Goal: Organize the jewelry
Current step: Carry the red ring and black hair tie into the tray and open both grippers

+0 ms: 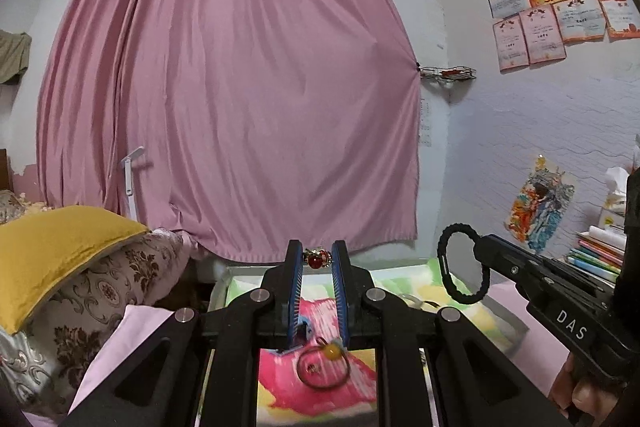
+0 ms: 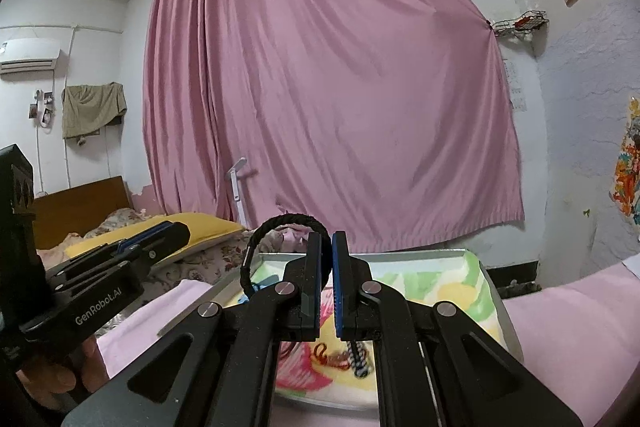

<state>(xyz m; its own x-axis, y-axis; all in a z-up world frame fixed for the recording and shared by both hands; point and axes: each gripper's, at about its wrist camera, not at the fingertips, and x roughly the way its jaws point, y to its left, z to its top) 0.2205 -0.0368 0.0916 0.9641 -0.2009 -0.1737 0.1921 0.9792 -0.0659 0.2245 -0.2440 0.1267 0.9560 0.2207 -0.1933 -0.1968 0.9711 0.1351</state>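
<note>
Left tool pinches a red-stoned ring — right tool (nearly closed) clamps a black bracelet.

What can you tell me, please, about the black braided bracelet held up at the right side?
The black braided bracelet is a round loop of twisted dark cord, seemingly fabric or leather, with a short straight dark section along one side that may be a clasp. It stands nearly upright in the air above the tray, touching nothing but the right tool, whose jaws are shut on one side of the loop. The rest of the ring juts free beyond the fingertips, up and to the left in the right wrist view.
</note>
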